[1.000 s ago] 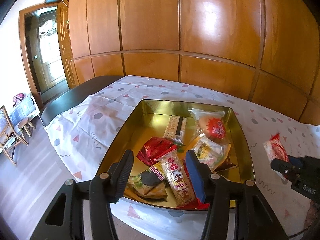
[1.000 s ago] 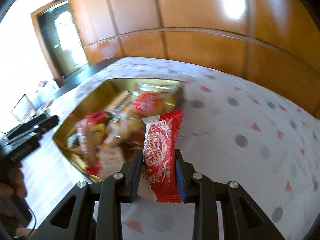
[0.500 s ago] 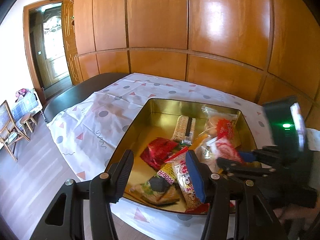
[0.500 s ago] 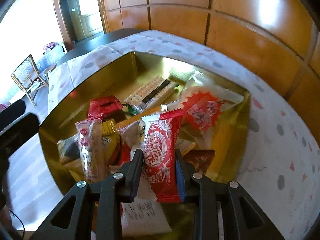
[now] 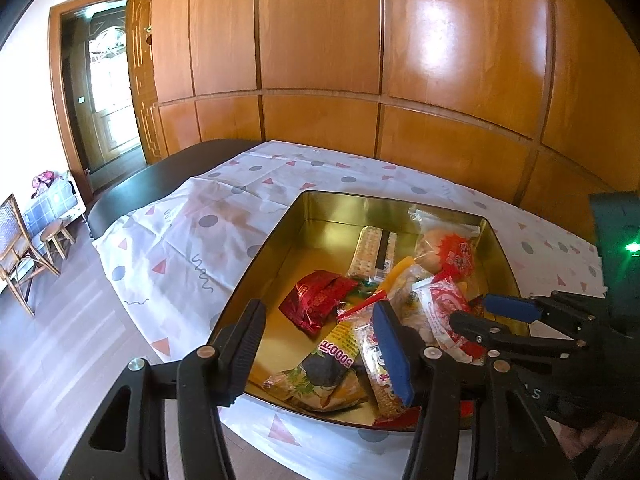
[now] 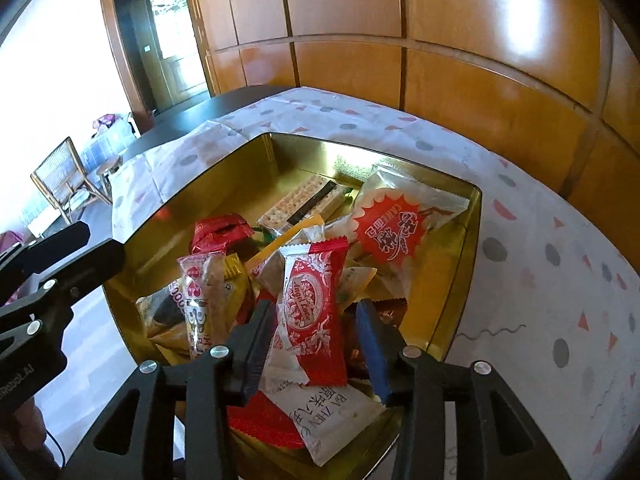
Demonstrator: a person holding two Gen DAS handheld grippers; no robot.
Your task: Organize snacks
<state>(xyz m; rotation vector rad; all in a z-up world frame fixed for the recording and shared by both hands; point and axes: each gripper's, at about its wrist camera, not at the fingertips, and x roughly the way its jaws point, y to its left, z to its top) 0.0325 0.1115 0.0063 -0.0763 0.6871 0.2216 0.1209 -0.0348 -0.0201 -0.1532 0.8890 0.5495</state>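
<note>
A gold tin on the spotted tablecloth holds several wrapped snacks. My right gripper hangs over the tin's near right corner and its jaws are opening. A red and white packet stands between them, resting on the pile. A gap shows between it and the blue pad. My left gripper hovers open over the tin's near edge with nothing gripped. A crackers pack and a round red-labelled cake lie toward the tin's back.
The tablecloth hangs over the table's left and near edges, with bare dark tabletop beyond it. A wooden panelled wall stands right behind the table. A chair and stool stand on the floor at left.
My right gripper carried the red packet from above the tablecloth to over the tin, and its jaws have spread away from the packet. The left gripper stayed in place.
</note>
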